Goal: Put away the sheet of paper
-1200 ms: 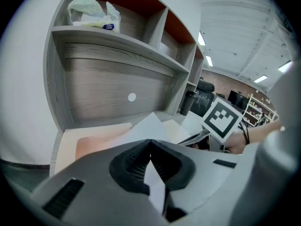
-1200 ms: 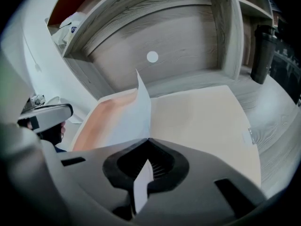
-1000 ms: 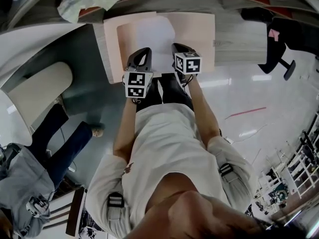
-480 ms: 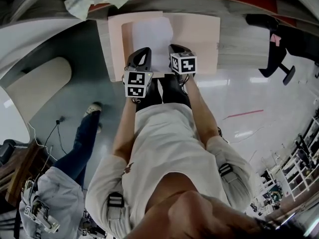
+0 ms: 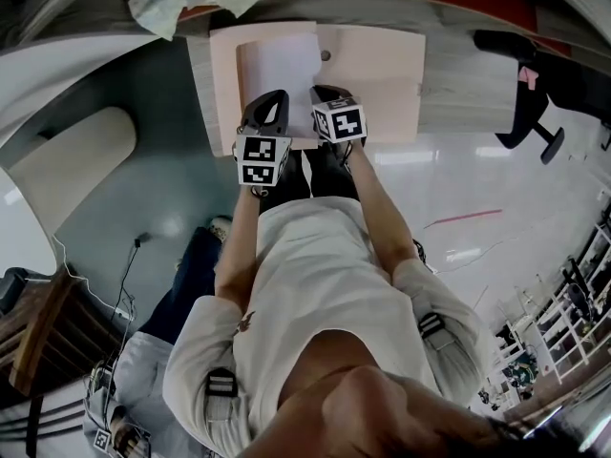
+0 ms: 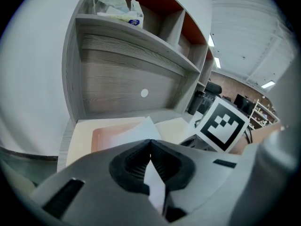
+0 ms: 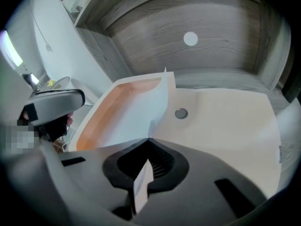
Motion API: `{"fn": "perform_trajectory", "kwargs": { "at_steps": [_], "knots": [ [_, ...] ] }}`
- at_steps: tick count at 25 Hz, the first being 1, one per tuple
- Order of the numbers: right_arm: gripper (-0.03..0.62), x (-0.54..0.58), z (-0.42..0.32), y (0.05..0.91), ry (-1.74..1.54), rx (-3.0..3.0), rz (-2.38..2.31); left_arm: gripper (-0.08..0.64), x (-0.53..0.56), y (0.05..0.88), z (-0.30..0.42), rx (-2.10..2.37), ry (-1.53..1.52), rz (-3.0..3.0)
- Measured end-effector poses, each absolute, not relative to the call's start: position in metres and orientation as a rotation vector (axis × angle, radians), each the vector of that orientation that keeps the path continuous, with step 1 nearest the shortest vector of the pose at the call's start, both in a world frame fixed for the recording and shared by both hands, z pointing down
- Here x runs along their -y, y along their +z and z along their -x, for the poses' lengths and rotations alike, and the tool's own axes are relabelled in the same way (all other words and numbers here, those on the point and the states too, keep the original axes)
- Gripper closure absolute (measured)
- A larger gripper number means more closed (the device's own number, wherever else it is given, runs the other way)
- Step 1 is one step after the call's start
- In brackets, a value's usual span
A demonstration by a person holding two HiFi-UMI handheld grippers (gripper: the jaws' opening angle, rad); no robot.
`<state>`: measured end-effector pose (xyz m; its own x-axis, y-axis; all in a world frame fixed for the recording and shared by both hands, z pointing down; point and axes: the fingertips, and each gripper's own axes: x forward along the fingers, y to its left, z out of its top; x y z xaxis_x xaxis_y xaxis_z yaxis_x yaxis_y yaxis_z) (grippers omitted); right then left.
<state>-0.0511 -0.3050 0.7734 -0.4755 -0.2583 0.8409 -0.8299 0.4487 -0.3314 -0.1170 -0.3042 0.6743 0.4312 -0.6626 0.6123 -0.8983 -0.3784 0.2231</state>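
you are sliding the paper (image 5: 279, 70) deeper into the folder (image 5: 382, 65) | left gripper (image 6: 150, 145) and right gripper (image 7: 147, 142) are pinching its near edge | stowing is nearing completion

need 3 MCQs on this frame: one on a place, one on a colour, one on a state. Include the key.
1. Where is the plastic bag?
A. in a drawer
B. on the shelf
C. in a bin

2. What colour is the folder under the sheet?
A. green
B. black
C. peach

3. The left gripper is:
A. shut on the sheet
B. open, empty
C. shut on a pen

Key:
1 B, the left gripper view shows the bag sitting on the shelf above the desk.
2 C, the head view shows peach all round the white sheet.
3 A, its view shows the sheet's edge pinched between the closed jaws.
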Motion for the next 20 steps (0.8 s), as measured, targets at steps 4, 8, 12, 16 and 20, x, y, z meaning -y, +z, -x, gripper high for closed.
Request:
{"fn": "perform_trajectory", "kwargs": {
  "at_steps": [4, 8, 12, 16, 20],
  "knots": [
    [0.574, 0.305, 0.059, 0.774, 0.99, 1.973, -0.892, 0.545, 0.303, 0.675, 0.118, 1.31, 0.583, -2.153],
    [0.574, 0.305, 0.064, 0.775, 0.985, 1.969, -0.886, 0.545, 0.302, 0.676, 0.119, 1.31, 0.584, -2.151],
    [0.573, 0.304, 0.072, 0.775, 0.964, 1.974, -0.864, 0.545, 0.301, 0.678, 0.122, 1.311, 0.586, -2.146],
    [0.574, 0.302, 0.068, 0.783, 0.964, 1.935, -0.864, 0.545, 0.301, 0.679, 0.123, 1.309, 0.585, -2.147],
    [0.572, 0.303, 0.068, 0.786, 0.964, 1.926, -0.865, 0.545, 0.3, 0.678, 0.125, 1.307, 0.592, -2.146]
  ]
}}
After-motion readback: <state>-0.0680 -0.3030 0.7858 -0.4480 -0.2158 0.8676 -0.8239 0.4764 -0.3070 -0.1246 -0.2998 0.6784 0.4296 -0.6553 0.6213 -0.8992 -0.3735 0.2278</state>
